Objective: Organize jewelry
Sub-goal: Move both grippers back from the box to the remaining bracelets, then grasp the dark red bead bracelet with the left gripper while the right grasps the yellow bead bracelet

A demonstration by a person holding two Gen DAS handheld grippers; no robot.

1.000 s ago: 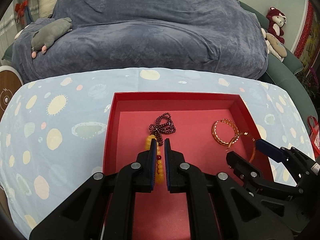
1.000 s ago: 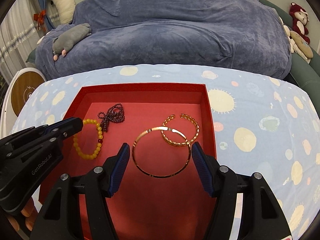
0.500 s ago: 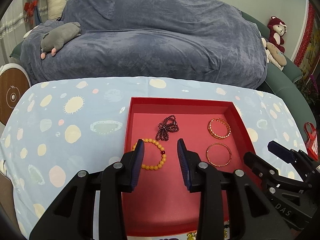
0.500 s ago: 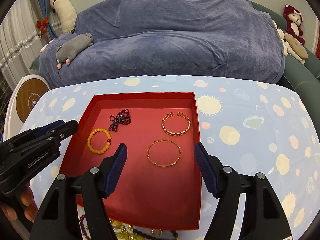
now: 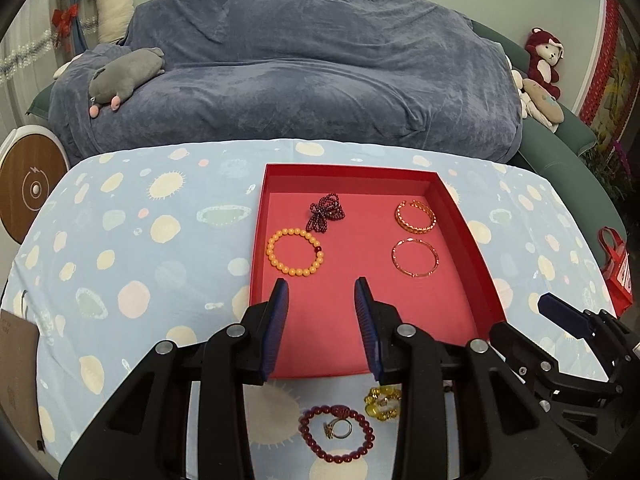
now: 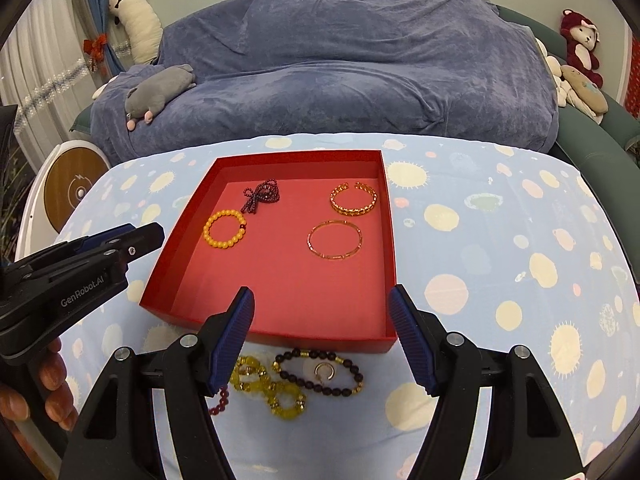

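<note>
A red tray lies on the spotted cloth. In it lie a dark red bead strand, an orange bead bracelet, a gold chain cuff and a thin gold bangle. In front of the tray lie a red bead bracelet around a ring, a yellow bead bracelet and a dark bead bracelet around a ring. My left gripper and right gripper are open and empty over the tray's near edge.
A sofa under a blue-grey cover stands behind the table, with a grey plush and stuffed toys. A round wooden disc stands at the left. A brown card lies at the table's left edge.
My left gripper opened and let go of the orange bracelet in the tray. Both grippers drew back toward me, so the loose jewelry in front of the tray came into view.
</note>
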